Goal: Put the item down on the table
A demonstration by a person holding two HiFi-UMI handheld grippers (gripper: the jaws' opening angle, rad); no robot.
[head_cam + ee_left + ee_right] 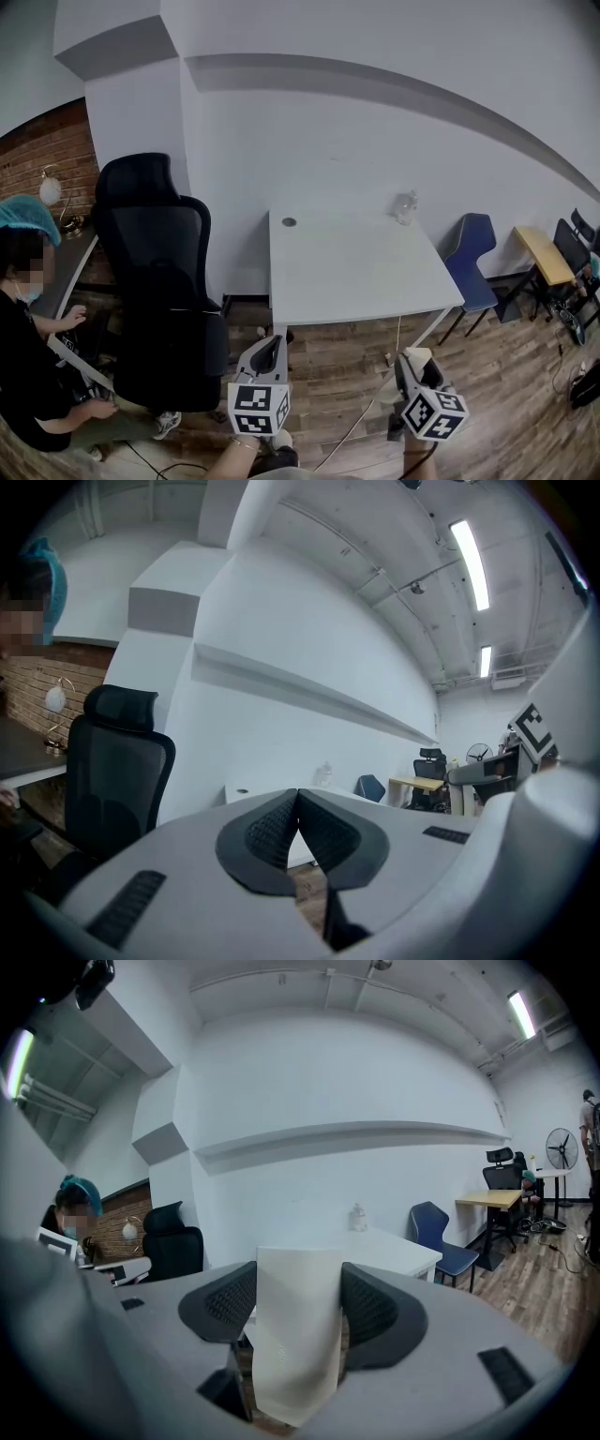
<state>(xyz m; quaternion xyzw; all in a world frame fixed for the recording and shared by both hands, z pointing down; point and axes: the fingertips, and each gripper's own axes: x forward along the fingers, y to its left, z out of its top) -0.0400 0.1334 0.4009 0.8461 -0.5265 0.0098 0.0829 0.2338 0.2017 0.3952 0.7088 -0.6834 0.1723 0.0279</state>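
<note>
The right gripper (298,1290) pinches a white packet (296,1344) well short of the white table (356,272), the left gripper (298,819) is pressed together empty, and that smooth packet could slip onto the wooden floor (497,375).

left gripper (298,806) grey | right gripper (298,1305) grey | pads (265,836) black (ribbed) | marker cubes (258,409) black-white

A pale cream, flat pouch (295,1354) stands nearly upright, pinched in the right claw (298,1288), held clear of the white counter (384,1246).
</note>
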